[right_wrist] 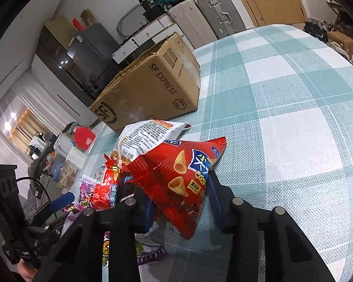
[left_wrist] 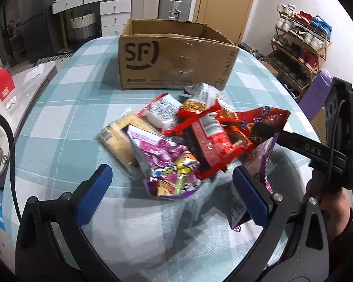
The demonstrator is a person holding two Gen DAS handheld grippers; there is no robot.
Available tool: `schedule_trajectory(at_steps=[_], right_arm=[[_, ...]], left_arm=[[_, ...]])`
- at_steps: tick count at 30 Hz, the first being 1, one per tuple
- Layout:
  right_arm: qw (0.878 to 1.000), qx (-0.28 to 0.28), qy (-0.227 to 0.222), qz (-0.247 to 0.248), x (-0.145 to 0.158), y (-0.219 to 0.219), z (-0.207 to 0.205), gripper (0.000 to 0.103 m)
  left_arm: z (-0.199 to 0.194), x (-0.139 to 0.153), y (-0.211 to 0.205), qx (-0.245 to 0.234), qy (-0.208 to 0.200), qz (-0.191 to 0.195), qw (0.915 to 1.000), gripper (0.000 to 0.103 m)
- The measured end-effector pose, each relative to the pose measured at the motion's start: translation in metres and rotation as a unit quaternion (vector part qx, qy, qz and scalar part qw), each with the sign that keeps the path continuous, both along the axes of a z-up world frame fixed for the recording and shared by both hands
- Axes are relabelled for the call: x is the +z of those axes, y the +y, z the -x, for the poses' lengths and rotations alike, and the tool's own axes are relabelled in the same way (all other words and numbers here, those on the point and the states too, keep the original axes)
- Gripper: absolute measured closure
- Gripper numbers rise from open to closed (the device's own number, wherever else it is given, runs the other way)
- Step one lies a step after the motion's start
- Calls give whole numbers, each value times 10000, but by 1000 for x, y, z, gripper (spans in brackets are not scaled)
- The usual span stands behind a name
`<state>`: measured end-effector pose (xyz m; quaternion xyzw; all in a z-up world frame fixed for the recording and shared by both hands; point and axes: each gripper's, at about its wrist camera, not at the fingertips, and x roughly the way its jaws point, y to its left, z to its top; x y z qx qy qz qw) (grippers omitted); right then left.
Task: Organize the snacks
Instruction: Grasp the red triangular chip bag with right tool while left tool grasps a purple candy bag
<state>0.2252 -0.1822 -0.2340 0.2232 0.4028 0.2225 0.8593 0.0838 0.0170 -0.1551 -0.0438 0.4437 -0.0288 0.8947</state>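
A heap of snack packets lies on the teal checked tablecloth [left_wrist: 66, 117] in front of an open SF cardboard box [left_wrist: 171, 63]. My left gripper [left_wrist: 173, 173] hangs open just above the near end of the heap. A purple candy bag [left_wrist: 169, 164] sits between its blue pads untouched. A yellow biscuit pack [left_wrist: 120, 138] and a red wafer pack [left_wrist: 209, 141] lie further in. My right gripper [right_wrist: 180, 192] is shut on the lower part of a red cone-crisps bag [right_wrist: 176, 171], one pad on each side. A white noodle-snack bag [right_wrist: 148, 136] lies behind it, before the box [right_wrist: 153, 89].
A white side counter with a red carton [left_wrist: 2, 87] stands left of the table. A shoe rack [left_wrist: 301, 47] and a purple bag [left_wrist: 315, 94] are off the right edge. Suitcases [left_wrist: 174, 2] and a door stand behind the box. Bare cloth [right_wrist: 294, 98] stretches right of the heap.
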Motion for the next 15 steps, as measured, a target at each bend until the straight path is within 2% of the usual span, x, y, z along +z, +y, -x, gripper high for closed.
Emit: schedule_trajectory(at_steps=[11, 15], right_arm=[[9993, -33, -130, -340, 1, -14, 8, 66], [9988, 18, -186, -452, 2, -17, 10, 66]], left_arm=[[9, 4, 1, 22, 131, 214, 9997, 1], [11, 7, 1, -39, 258, 701, 9972, 1]])
